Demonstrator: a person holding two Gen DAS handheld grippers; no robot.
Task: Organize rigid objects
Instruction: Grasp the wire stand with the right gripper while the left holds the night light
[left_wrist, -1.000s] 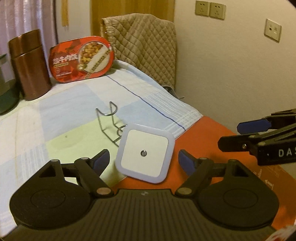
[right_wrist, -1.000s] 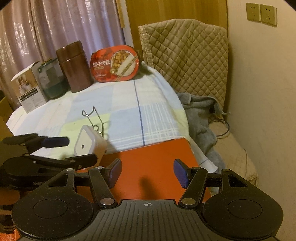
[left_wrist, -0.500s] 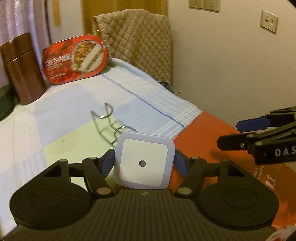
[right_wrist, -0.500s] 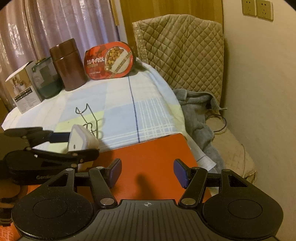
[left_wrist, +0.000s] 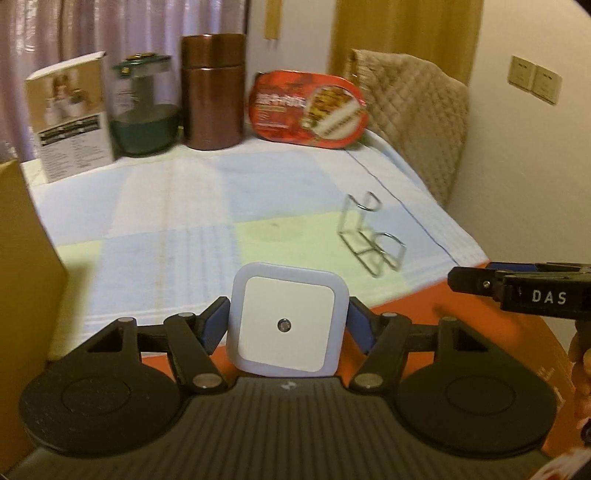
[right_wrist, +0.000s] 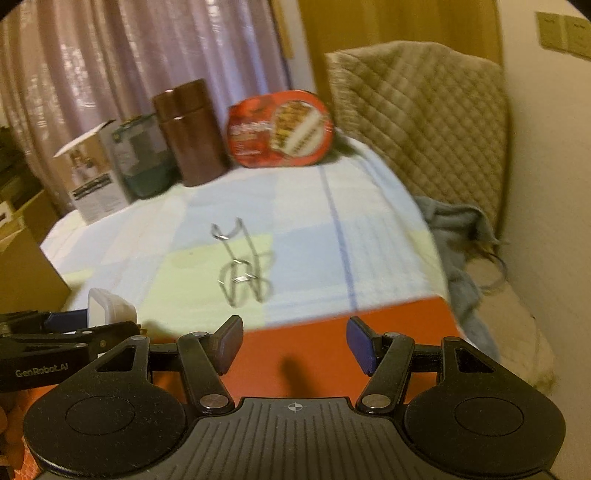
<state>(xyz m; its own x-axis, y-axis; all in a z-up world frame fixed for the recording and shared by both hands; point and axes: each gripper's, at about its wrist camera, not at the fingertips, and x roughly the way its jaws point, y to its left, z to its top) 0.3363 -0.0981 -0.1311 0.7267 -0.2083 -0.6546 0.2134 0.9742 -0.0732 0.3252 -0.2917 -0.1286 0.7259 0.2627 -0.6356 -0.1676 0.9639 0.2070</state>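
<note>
Wire rack (left_wrist: 373, 236) beyond the clamped night light (left_wrist: 288, 325).

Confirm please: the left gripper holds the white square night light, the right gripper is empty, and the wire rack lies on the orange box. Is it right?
Not quite. The wire rack stands on the checked cloth, beyond the orange box, as both wrist views show. The rest is right: the left gripper holds the white square night light, and the right gripper is empty.
</note>
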